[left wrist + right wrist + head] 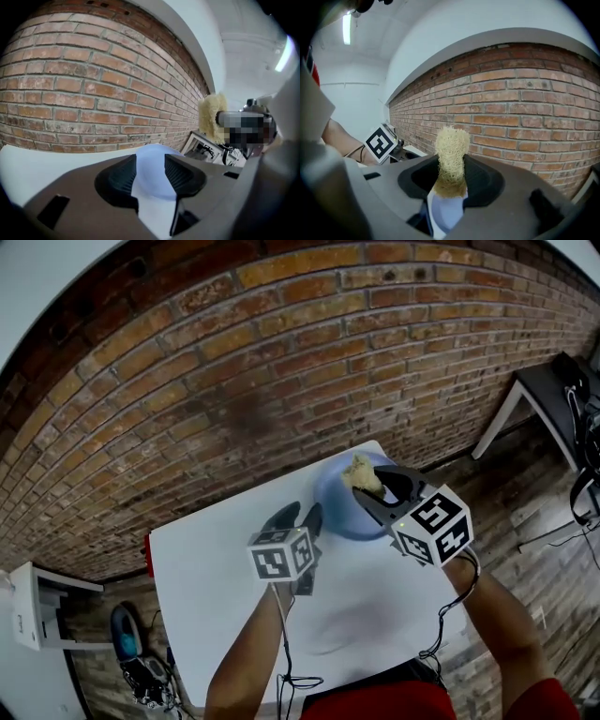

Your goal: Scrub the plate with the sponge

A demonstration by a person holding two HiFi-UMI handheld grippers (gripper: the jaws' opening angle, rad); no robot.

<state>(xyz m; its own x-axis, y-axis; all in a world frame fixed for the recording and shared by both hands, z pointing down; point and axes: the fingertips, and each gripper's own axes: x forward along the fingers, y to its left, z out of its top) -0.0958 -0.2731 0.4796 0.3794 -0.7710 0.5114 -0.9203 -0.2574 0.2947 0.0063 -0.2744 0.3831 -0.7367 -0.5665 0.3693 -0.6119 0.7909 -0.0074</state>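
A person is working at a white table (216, 577) set against a red brick wall (234, 362), holding a two-jaw gripper in each hand.

The right gripper (375, 486) is pinching a pale yellow, fibrous sponge (362, 472) between its dark pads. In the right gripper view the sponge (451, 154) is standing up from between the jaws of the right gripper (451, 180), which are squeezing its lower half, and its bushy top is sticking out past the fingertips.

The light blue plate (336, 507) is lying at the table's far right corner, close to the wall and just inside the right edge. The sponge is hanging over the far part of the plate; seen from the left gripper view, the sponge (209, 115) is being held up clear of the plate (152, 161), against the brick. In the right gripper view a patch of the plate (445, 211) is showing low down, below the sponge.

The left gripper (298, 519) is reaching toward the plate's left rim from nearer the table's middle, its jaws standing spread. In its own view the left gripper (150, 180) is framing the plate in the gap between the two ribbed pads, and neither pad is pressing on it. Whether the fingertips are touching the rim cannot be told.

The left gripper's marker cube (380, 143) is showing at the left in the right gripper view.
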